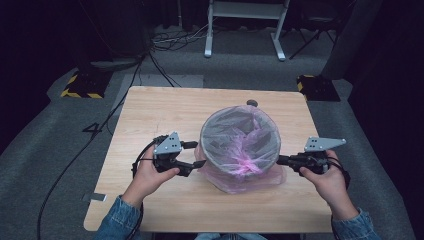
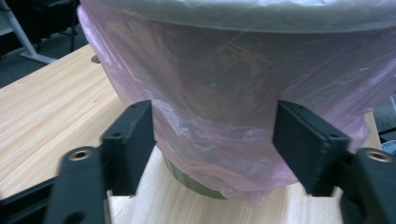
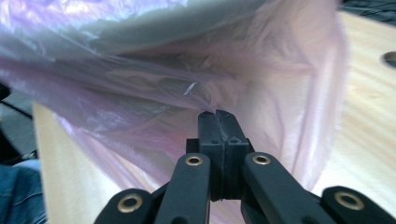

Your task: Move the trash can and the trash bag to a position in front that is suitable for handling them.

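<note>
A lab or recording studio, dark curtained surroundings, grey carpeted floor (image 1: 50,135), loose cables (image 1: 172,40) trailing across it, yellow-and-black hazard-striped stand bases (image 1: 82,85), white metal frame legs (image 1: 245,27) behind, one light wooden surface (image 1: 160,110) set alone mid-room

Grey round bin (image 1: 239,142) upright near table centre, slightly toward three o'clock, wider at rim than base. Lined with thin pink plastic bag (image 1: 245,177), translucent, crinkled, folded over rim and draped loosely down outer wall to the wood. Bag bunched inside toward five o'clock, spreading on tabletop around base.
</note>
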Tool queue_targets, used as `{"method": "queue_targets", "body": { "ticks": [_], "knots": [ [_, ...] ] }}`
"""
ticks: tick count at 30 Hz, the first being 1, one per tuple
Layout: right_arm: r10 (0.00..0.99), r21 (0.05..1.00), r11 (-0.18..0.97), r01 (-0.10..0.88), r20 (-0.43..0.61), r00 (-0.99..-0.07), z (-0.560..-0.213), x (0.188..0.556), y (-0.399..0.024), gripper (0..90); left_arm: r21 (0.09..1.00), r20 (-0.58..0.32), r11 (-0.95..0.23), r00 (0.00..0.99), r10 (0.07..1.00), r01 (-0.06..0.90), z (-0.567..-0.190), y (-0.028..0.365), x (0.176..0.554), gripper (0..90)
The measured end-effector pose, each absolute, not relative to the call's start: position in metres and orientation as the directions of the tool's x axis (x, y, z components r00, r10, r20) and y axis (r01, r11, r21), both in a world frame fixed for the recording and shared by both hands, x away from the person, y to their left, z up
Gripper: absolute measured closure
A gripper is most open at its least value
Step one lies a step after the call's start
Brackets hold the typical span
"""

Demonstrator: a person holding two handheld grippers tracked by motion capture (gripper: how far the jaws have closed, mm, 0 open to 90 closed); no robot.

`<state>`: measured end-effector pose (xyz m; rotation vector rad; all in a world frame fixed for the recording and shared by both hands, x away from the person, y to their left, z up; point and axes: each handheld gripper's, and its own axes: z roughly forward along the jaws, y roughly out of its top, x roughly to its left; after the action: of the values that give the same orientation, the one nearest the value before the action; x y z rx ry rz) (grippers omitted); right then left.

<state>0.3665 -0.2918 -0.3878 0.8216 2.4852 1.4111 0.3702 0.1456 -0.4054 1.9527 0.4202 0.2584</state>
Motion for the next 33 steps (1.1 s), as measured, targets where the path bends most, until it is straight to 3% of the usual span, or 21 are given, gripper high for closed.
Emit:
{"method": "queue_targets", "body": {
  "ticks": [8, 10, 17, 26, 31, 33],
  "knots": [
    [0.562, 0.853, 0.384, 0.353, 0.088, -0.823, -0.375, 0.368, -0.296, 90.0, 0.908, -0.014, -0.373, 0.902, 0.431, 0.192, -0.399, 0.147, 0.370, 83.4],
    [0.564, 0.855, 0.381, 0.353, 0.088, -0.821, -0.372, 0.368, -0.297, 90.0, 0.903, -0.021, -0.373, 0.889, 0.457, 0.213, -0.397, 0.150, 0.371, 89.9],
    [0.568, 0.848, 0.389, 0.360, 0.087, -0.819, -0.372, 0.379, -0.292, 90.0, 0.854, -0.037, -0.430, 0.859, 0.511, 0.292, -0.415, 0.148, 0.382, 90.0],
    [0.641, 0.766, 0.420, 0.486, 0.128, -0.757, -0.425, 0.417, -0.296, 90.0, 0.787, -0.003, -0.536, 0.871, 0.491, 0.305, -0.439, 0.131, 0.384, 90.0],
    [0.648, 0.775, 0.364, 0.516, 0.187, -0.738, -0.436, 0.415, -0.316, 89.5, 0.799, -0.050, -0.500, 0.865, 0.499, 0.335, -0.445, 0.143, 0.381, 90.0],
    [0.642, 0.784, 0.368, 0.499, 0.174, -0.747, -0.430, 0.406, -0.321, 67.2, 0.799, -0.051, -0.500, 0.866, 0.497, 0.334, -0.446, 0.146, 0.377, 89.5]
  ]
}}
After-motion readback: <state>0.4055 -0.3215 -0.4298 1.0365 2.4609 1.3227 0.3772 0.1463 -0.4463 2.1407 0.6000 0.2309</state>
